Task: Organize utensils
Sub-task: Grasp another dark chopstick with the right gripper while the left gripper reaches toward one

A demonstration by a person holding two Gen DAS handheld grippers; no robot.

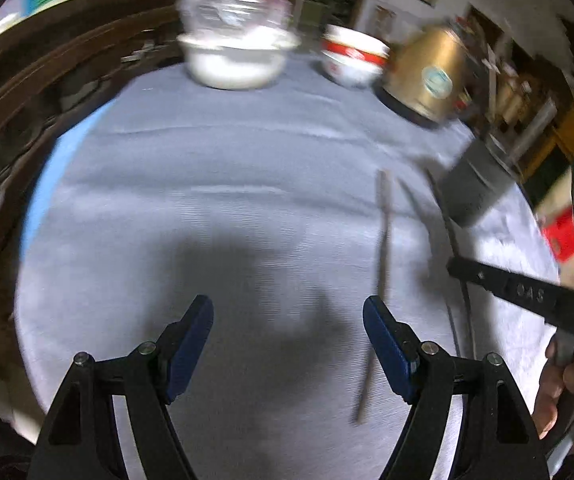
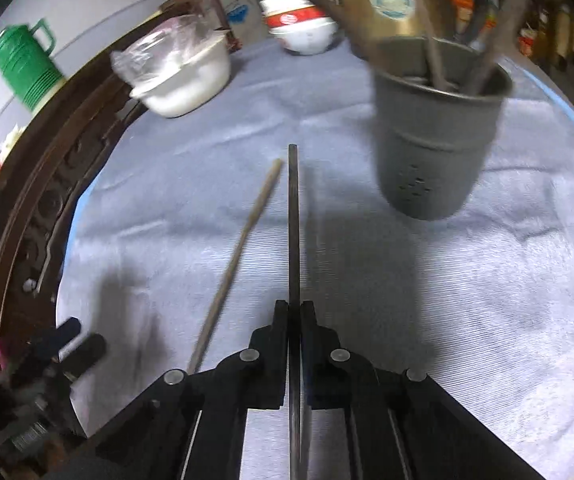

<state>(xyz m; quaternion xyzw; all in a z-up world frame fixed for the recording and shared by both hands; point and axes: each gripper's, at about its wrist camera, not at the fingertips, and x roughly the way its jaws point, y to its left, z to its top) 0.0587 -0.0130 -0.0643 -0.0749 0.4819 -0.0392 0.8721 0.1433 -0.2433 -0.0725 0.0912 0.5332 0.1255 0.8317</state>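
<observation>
Right gripper (image 2: 294, 312) clamped on dark chopstick (image 2: 293, 216), next into grey holder (image 2: 439, 152); left gripper (image 1: 287, 340) wide, empty, beside brown chopstick (image 1: 383, 248).

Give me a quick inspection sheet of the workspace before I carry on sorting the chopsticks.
Surface: round table under a grey cloth, wrinkled.
Job's things: dark chopstick clamped in the right gripper; pale chopstick lying loose on the cloth; grey holder upright with several sticks inside.
Clutter: white bowl with a plastic bag, red-and-white bowl, gold kettle.
Grippers: right shut on the dark chopstick; left gripper open, nothing between the fingers.
Cables: thin dark cable near the right gripper.
Surroundings: carved wooden chair back, green flask, crowded shelves, blurred.
</observation>
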